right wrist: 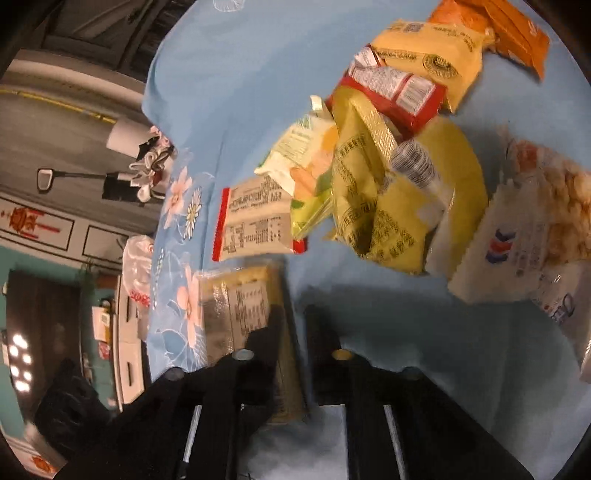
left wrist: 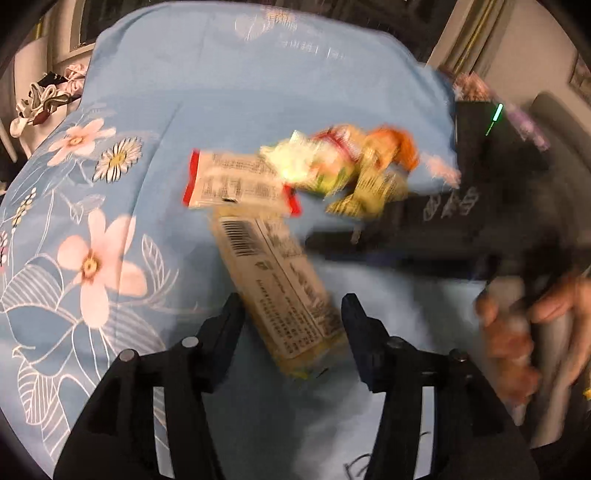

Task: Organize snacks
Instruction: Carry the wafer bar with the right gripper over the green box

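Observation:
A pile of snack packets (right wrist: pixel 388 166) lies on a blue flowered cloth (left wrist: pixel 147 110). In the left wrist view my left gripper (left wrist: pixel 291 306) is open, its fingers on either side of a long beige packet (left wrist: pixel 280 288) with a barcode. Beyond it lie a red-edged white packet (left wrist: pixel 236 181) and the blurred pile (left wrist: pixel 351 166). My right gripper shows at the right (left wrist: pixel 517 206), with a hand on its handle. In the right wrist view my right gripper (right wrist: pixel 295 314) is nearly shut and empty, above the cloth beside the beige packet (right wrist: pixel 236 314) and the red-edged packet (right wrist: pixel 255 221).
White packets (right wrist: pixel 524 236) lie at the right of the pile, orange ones (right wrist: pixel 517 33) at the far side. The cloth's edge drops off at the left (right wrist: pixel 155 184). Beyond it are furniture, a white bag (right wrist: pixel 136 266) and bundled cloth (left wrist: pixel 40 99).

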The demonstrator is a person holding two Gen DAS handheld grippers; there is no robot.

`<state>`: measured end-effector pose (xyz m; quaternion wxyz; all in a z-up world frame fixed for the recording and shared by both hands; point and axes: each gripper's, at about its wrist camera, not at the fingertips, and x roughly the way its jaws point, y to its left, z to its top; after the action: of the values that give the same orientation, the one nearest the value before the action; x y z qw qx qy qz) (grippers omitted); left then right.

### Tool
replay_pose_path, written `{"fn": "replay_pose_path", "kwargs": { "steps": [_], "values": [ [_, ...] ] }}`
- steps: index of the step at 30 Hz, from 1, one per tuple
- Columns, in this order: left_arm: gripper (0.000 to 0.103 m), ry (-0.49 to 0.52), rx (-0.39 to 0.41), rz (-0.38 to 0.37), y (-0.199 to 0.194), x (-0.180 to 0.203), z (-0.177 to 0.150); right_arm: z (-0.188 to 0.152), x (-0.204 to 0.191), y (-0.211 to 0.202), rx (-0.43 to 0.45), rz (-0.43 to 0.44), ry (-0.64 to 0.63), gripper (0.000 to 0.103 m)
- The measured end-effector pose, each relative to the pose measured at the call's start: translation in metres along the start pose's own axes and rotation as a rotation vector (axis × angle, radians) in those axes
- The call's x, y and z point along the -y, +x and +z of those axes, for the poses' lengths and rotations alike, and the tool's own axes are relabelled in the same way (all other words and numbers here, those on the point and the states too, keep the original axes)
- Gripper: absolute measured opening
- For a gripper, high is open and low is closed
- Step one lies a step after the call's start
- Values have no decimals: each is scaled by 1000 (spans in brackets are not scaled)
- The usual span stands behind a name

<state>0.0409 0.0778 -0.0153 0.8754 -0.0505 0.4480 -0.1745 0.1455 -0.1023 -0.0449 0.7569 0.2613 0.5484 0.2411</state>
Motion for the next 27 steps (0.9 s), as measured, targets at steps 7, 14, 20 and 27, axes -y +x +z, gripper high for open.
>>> {"fn": "replay_pose_path", "kwargs": {
  "steps": [7, 14, 20, 27],
  "values": [
    [49, -30, -2, -93, 5, -7, 0, 5, -15, 8, -14, 52, -31, 87],
    [39, -111, 7, -206, 6, -24, 0, 6, -25, 20, -38, 47, -110, 91],
    [38, -51, -14, -196, 18, -3, 4, -1, -50, 31, -22, -134, -252, 81],
    [33, -79, -18, -205, 18, -9, -1, 12, -26, 21, -29, -124, -185, 43]
  ]
}}
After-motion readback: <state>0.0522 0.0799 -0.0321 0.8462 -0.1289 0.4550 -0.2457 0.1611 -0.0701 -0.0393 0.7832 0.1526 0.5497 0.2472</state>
